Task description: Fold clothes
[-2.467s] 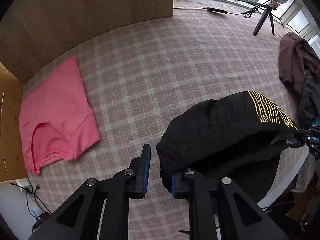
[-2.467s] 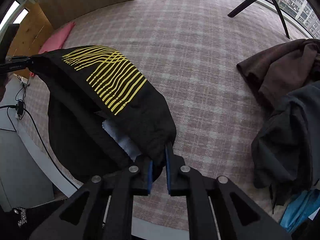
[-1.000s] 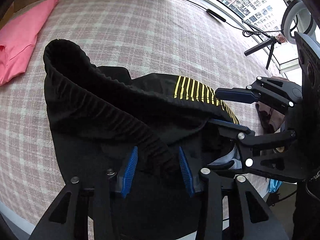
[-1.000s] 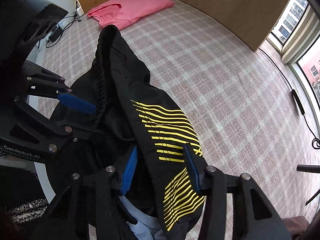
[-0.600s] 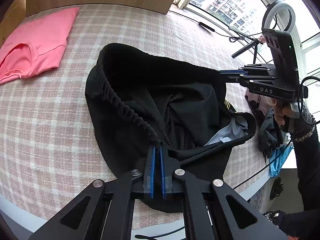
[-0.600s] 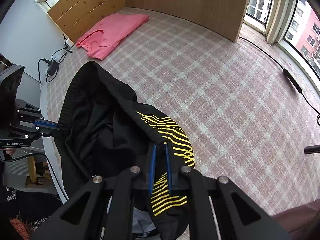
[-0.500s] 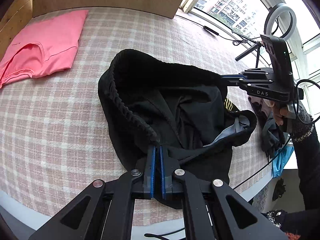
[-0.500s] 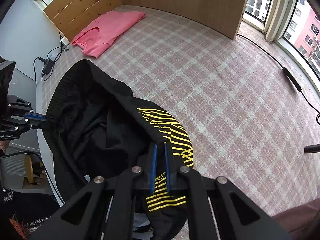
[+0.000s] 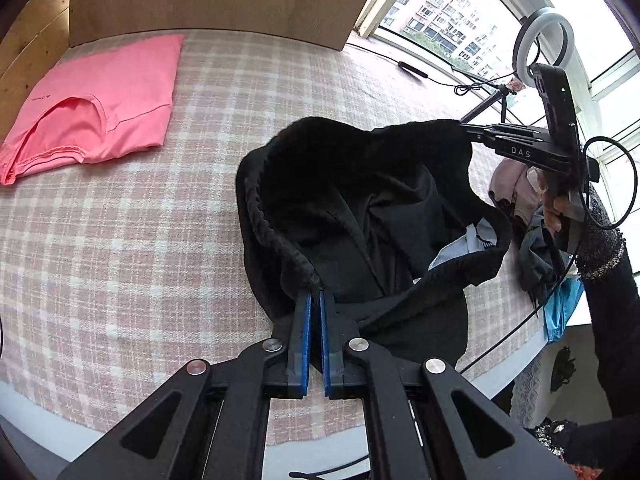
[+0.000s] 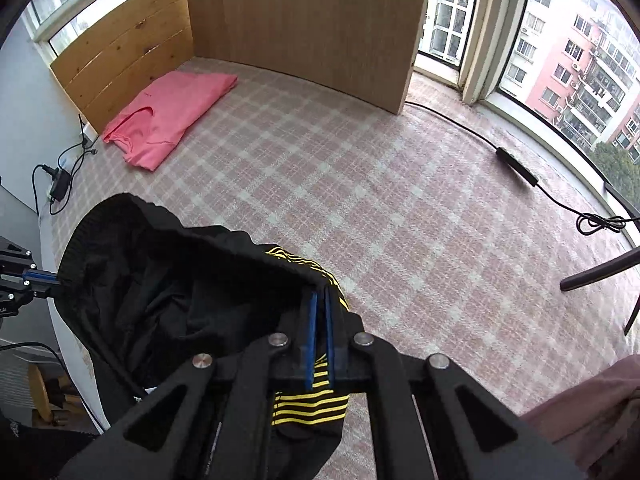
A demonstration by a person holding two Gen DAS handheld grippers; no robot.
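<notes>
A black garment [image 9: 360, 208] with yellow stripes [image 10: 308, 408] hangs between my two grippers above the checked bed cover [image 9: 120, 232]. My left gripper [image 9: 314, 300] is shut on its ribbed waistband at the near side. My right gripper [image 10: 319, 300] is shut on the opposite edge of the waistband, by the yellow stripes. The waistband is stretched open between them, and the inside of the garment shows. The right gripper also shows in the left wrist view [image 9: 472, 130], and the left gripper in the right wrist view [image 10: 52, 278].
A folded pink shirt [image 9: 92, 96] lies at the far left of the bed by the wooden headboard [image 10: 120, 56]. A heap of unfolded clothes [image 9: 524, 208] sits at the right edge. A ring light on a tripod [image 9: 544, 36] and a cable [image 10: 516, 168] are near the window.
Both grippers went from open to shut on the garment's waistband, then lifted and drew apart. The waistband opening now stretches wider above the bed.
</notes>
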